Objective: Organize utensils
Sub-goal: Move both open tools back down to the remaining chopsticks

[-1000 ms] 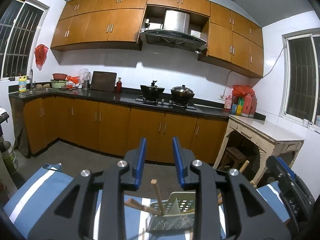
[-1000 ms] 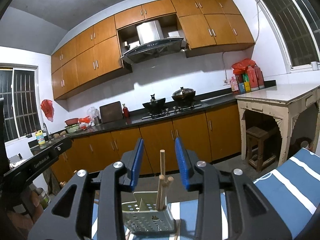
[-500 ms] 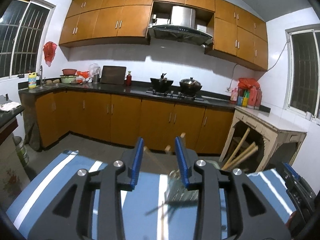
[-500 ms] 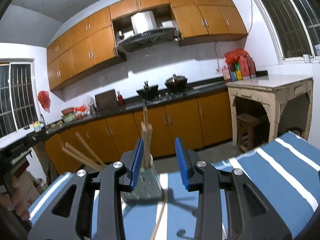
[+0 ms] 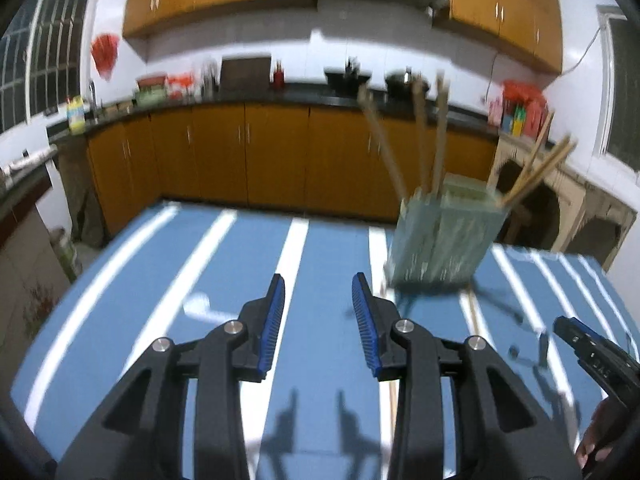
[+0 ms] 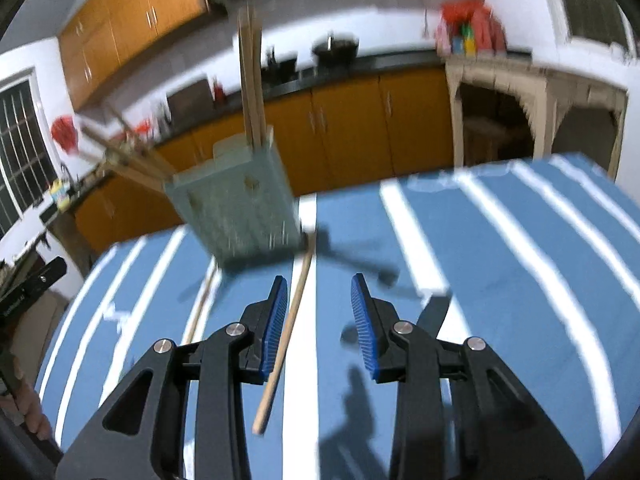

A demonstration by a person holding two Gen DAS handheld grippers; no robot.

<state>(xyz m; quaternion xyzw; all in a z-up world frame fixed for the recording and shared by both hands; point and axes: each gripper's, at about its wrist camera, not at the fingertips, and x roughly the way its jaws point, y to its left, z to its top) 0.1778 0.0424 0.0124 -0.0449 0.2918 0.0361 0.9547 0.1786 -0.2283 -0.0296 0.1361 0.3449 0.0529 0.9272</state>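
Note:
A pale green perforated utensil holder (image 5: 440,236) (image 6: 240,204) stands on the blue-and-white striped cloth (image 5: 160,280), with several wooden chopsticks (image 5: 438,132) sticking up out of it. One loose chopstick (image 6: 288,328) lies on the cloth, running from the holder's foot back under my right gripper (image 6: 319,284), close to its left finger. A second loose chopstick (image 6: 200,308) lies further left. My right gripper is open and holds nothing. My left gripper (image 5: 319,284) is open and empty over bare cloth, left of the holder.
The cloth-covered table ends just beyond the holder. Behind it are orange kitchen cabinets (image 5: 240,152) and a pale side table (image 6: 532,80). The right gripper's tip (image 5: 592,352) shows at the left view's right edge. A small dark object (image 6: 434,312) lies right of my right gripper.
Both grippers have dropped and tipped down toward the table. The cloth now fills the lower half of both views, and the holder stands ahead of the fingers instead of between them.

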